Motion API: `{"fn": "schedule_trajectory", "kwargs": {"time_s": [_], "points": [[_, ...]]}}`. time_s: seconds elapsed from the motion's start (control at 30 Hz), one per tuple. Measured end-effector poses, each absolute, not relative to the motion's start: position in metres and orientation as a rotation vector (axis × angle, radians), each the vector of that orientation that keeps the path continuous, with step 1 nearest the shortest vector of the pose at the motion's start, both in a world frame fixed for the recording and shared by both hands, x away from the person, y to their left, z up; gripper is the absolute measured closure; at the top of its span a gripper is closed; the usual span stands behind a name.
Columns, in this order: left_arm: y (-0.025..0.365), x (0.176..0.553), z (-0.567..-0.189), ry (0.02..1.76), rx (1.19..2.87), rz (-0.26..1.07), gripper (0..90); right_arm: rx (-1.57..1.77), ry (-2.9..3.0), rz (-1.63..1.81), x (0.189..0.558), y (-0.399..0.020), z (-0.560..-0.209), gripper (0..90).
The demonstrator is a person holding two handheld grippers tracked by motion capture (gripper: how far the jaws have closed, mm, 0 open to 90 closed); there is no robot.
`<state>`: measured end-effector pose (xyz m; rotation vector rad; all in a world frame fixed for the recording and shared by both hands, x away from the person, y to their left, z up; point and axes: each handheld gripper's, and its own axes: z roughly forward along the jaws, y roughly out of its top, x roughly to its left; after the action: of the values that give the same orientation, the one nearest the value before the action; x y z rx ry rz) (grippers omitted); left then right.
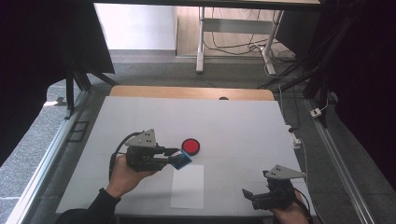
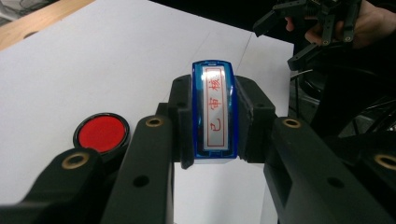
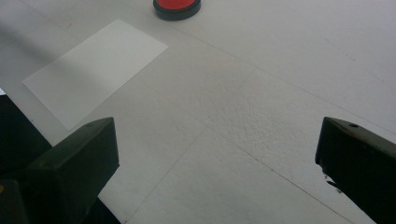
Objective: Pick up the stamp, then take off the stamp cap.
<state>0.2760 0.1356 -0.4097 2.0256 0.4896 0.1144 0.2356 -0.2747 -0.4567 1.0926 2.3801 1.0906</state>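
Note:
My left gripper (image 1: 180,158) is shut on a blue stamp (image 2: 215,112) with red characters on its white label; it hangs just above the table. In the high view the blue stamp (image 1: 181,159) sits at the jaw tips, beside a round red ink pad (image 1: 191,146) in a black case. The ink pad (image 2: 102,132) lies left of the jaws in the left gripper view, and the ink pad (image 3: 177,6) sits at the top edge of the right gripper view. A white sheet of paper (image 1: 187,185) lies near the front edge. My right gripper (image 1: 248,195) stands open at the front right, nothing between its jaws.
The white table (image 1: 233,126) has a wooden strip along its far edge. Beyond it stand a desk frame (image 1: 201,42) and loose cables on the floor. Black drapes hang at both sides.

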Motion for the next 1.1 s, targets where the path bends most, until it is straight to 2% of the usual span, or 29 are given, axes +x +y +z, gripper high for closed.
{"fn": "schedule_trajectory", "kwargs": {"time_s": [0.33,0.7,1.1], "points": [[0.132,0.275,-0.409,0.468,2.041,0.128,70.1,1.059,2.396,1.146,0.235,-0.275,-0.455,0.0],[0.131,0.276,-0.411,0.439,2.057,0.126,70.1,0.926,2.410,1.244,0.236,-0.258,-0.443,0.0],[0.130,0.275,-0.411,0.381,2.073,0.118,70.1,0.838,2.502,1.387,0.245,-0.231,-0.447,0.0]]}}
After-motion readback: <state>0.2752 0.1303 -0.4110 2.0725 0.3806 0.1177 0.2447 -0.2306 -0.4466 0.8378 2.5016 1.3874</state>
